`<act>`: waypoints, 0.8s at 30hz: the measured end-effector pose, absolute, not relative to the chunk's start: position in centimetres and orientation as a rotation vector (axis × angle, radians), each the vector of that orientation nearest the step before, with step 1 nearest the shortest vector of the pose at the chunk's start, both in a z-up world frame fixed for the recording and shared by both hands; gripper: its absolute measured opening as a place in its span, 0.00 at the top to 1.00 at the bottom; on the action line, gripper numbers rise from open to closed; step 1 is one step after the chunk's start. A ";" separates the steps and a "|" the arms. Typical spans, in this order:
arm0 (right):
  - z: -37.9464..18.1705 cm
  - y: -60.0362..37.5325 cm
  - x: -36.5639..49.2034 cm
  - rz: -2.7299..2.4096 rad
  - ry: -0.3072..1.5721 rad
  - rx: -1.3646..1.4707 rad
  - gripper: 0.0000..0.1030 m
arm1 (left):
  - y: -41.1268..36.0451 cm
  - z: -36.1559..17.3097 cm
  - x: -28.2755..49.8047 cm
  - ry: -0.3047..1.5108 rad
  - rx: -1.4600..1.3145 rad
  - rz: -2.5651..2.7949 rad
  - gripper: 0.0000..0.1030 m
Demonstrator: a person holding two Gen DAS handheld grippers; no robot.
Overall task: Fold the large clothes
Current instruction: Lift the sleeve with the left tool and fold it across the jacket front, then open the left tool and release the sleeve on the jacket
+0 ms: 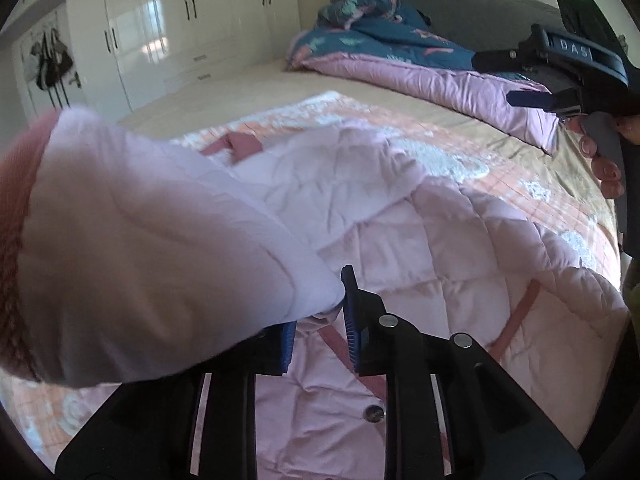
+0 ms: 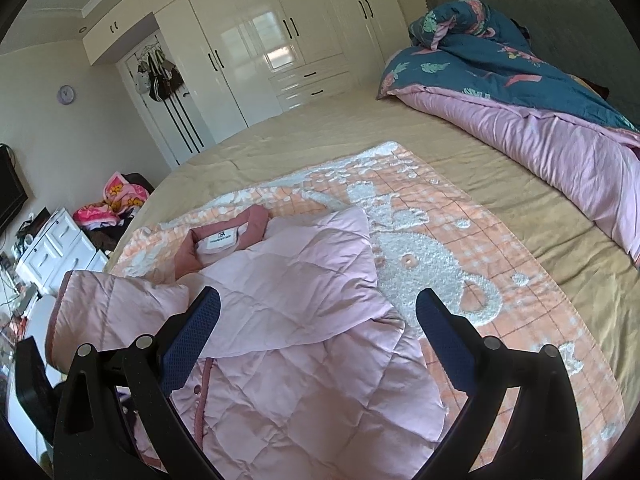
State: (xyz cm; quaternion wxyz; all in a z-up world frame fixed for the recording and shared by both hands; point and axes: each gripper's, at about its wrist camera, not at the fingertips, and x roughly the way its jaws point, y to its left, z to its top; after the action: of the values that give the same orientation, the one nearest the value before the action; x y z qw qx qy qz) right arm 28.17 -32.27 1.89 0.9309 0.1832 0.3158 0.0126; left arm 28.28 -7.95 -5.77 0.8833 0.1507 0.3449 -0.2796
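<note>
A pale pink quilted jacket lies on an orange and white blanket on the bed, its collar toward the far left. My left gripper is shut on the jacket's sleeve, which is lifted and fills the left of the left wrist view; its dark pink cuff is at the edge. The jacket body spreads beyond it. My right gripper is open and empty, above the jacket's middle. It also shows in the left wrist view, high at the right.
A rolled blue and pink duvet lies at the head of the bed. White wardrobes line the far wall. A white drawer unit and a pile of clothes stand left of the bed. The tan bedsheet surrounds the blanket.
</note>
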 end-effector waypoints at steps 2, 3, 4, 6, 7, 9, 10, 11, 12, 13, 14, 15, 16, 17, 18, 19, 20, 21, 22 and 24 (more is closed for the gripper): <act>1.7 -32.4 28.2 0.022 0.651 0.381 0.05 | -8.2 -6.3 28.3 0.727 0.326 -0.586 0.87; 1.7 -32.4 28.3 0.022 0.654 0.384 0.05 | -8.5 -6.7 28.3 0.734 0.334 -0.586 0.87; 1.6 -32.5 28.3 0.021 0.656 0.388 0.05 | -8.6 -6.8 28.3 0.739 0.337 -0.585 0.87; 1.4 -32.6 28.4 0.020 0.661 0.397 0.05 | -8.7 -7.1 28.4 0.748 0.332 -0.594 0.87; 1.2 -32.6 28.5 0.022 0.667 0.402 0.05 | -8.8 -7.3 28.4 0.753 0.336 -0.596 0.87; 1.0 -32.6 28.6 0.024 0.677 0.408 0.05 | -9.0 -7.5 28.2 0.756 0.361 -0.599 0.87; 0.9 -32.5 28.7 0.026 0.678 0.408 0.05 | -9.2 -7.6 28.1 0.755 0.384 -0.600 0.87; 0.9 -32.4 28.7 0.026 0.678 0.408 0.05 | -9.5 -7.7 27.7 0.743 0.430 -0.597 0.87; 0.9 -32.4 28.7 0.026 0.679 0.407 0.05 | -9.8 -7.8 27.4 0.733 0.460 -0.592 0.86; 0.9 -32.4 28.6 0.026 0.677 0.408 0.05 | -10.1 -7.8 27.1 0.722 0.490 -0.590 0.86; 0.9 -32.4 28.6 0.025 0.676 0.410 0.05 | -10.3 -7.9 26.9 0.714 0.506 -0.588 0.85; 1.0 -32.4 28.6 0.024 0.675 0.413 0.05 | -10.7 -8.0 26.7 0.704 0.542 -0.576 0.85; 1.0 -32.5 28.6 0.022 0.673 0.418 0.05 | -11.3 -8.3 26.1 0.677 0.618 -0.556 0.85; 0.9 -32.5 28.6 0.019 0.671 0.423 0.05 | -11.9 -8.5 25.5 0.650 0.683 -0.545 0.84; 0.9 -32.6 28.5 0.019 0.670 0.428 0.05 | -12.1 -8.6 25.2 0.642 0.702 -0.545 0.83; 0.9 -32.7 28.5 0.019 0.669 0.430 0.05 | -12.3 -8.6 25.1 0.643 0.695 -0.547 0.82; 0.9 -32.8 28.4 0.017 0.668 0.431 0.05 | -12.1 -8.5 25.3 0.655 0.666 -0.554 0.80; 1.0 -32.8 28.4 0.018 0.667 0.432 0.05 | -11.8 -8.1 25.7 0.681 0.599 -0.583 0.78; 1.0 -33.0 28.4 0.019 0.666 0.433 0.05 | -11.4 -7.7 26.0 0.702 0.539 -0.614 0.76; 1.1 -33.0 28.4 0.020 0.665 0.432 0.05 | -10.5 -6.7 26.5 0.723 0.427 -0.672 0.73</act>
State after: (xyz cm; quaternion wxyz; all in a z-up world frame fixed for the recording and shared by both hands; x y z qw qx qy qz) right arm 28.40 -32.99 1.06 0.9224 0.2102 0.3239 0.0098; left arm 26.53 -10.53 -6.73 0.8589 0.2033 0.3442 -0.3202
